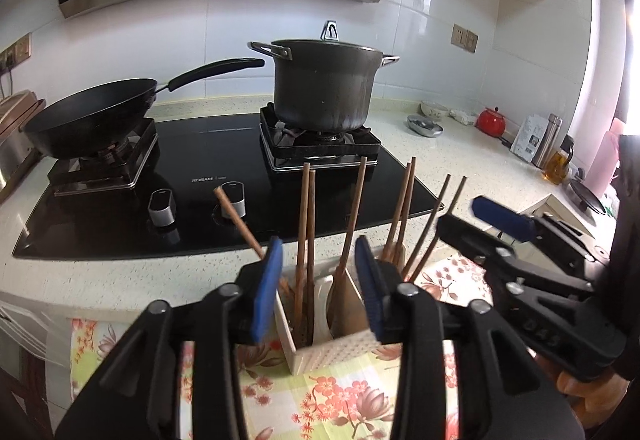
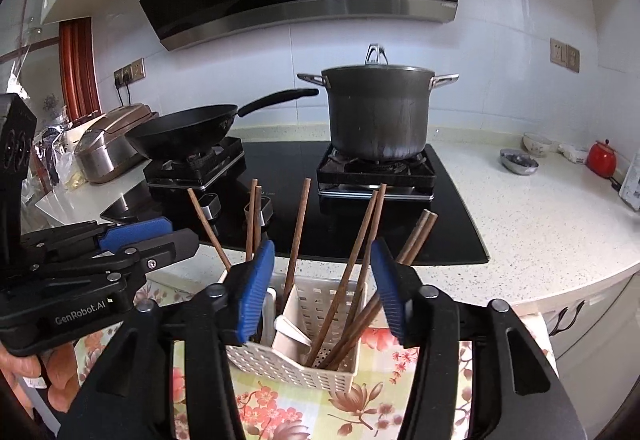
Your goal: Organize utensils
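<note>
A kitchen: a speckled bench (image 2: 540, 224) carries a black glass hob, with a flowered cloth (image 2: 280, 404) laid along its near edge at the bottom of both frames.

The right claw (image 2: 324, 292) stands wide open with nothing between its blue pads (image 2: 256, 288); they straddle the white perforated utensil caddy (image 2: 296, 364) low in the centre of the frame without touching it. The left claw (image 1: 318, 290) is likewise spread and empty, its pads either side of the same caddy (image 1: 332, 354) at lower centre. Each claw shows in the other's view, at the frame edge.

In the caddy stand brown chopsticks (image 2: 352, 272), splayed at several angles across its compartments, along with a wooden spoon (image 1: 352, 224) and a white piece I cannot identify. One chopstick (image 1: 238, 220) leans far out to the left, over the caddy's rim.

Beyond, a dark stockpot (image 1: 326, 87) sits on the right burner at centre frame and a black wok (image 1: 92, 115) on the left burner. A red teapot (image 2: 602, 157) is at far right.

Judging the risks: closing either claw on the light caddy could tip or slide it on the cloth, spilling sticks. The leaning chopstick could be knocked out by the left pad beside it. With both claws crowded around one caddy, they could also collide.
</note>
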`<state>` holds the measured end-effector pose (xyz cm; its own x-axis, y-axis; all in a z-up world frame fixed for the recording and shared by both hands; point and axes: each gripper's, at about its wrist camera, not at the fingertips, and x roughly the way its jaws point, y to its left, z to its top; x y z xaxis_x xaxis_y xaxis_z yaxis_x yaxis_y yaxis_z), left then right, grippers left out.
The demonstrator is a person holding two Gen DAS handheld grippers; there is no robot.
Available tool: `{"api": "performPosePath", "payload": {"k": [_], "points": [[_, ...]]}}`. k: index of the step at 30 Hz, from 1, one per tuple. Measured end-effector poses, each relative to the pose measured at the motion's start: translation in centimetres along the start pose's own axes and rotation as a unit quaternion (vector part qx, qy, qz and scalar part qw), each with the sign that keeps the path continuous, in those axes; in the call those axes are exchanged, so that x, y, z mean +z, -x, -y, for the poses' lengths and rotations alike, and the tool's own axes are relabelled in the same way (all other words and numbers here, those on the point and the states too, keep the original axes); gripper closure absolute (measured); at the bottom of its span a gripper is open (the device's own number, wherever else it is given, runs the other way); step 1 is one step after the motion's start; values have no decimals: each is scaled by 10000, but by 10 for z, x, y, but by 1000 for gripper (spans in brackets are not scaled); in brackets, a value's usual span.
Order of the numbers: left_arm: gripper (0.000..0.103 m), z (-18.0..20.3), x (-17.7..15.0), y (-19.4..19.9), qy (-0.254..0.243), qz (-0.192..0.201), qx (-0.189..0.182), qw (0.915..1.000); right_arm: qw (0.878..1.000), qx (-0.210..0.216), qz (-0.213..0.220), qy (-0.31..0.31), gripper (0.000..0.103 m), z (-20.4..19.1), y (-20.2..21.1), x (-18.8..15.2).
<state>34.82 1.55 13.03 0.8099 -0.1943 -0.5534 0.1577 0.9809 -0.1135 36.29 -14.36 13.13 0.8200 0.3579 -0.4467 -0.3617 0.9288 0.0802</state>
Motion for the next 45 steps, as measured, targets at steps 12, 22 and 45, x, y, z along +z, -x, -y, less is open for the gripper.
{"api": "performPosePath", "payload": {"k": [12, 22, 45], "points": [[28, 10, -93, 49, 95, 491, 153, 9986, 9995, 36, 217, -218, 25, 20, 55, -93], [11, 13, -141, 49, 220, 571, 110, 9981, 9988, 131, 448, -171, 18, 28, 69, -129], [7, 7, -122, 50, 246, 701, 159, 9971, 9996, 55, 149, -221, 18, 34, 57, -110]]}}
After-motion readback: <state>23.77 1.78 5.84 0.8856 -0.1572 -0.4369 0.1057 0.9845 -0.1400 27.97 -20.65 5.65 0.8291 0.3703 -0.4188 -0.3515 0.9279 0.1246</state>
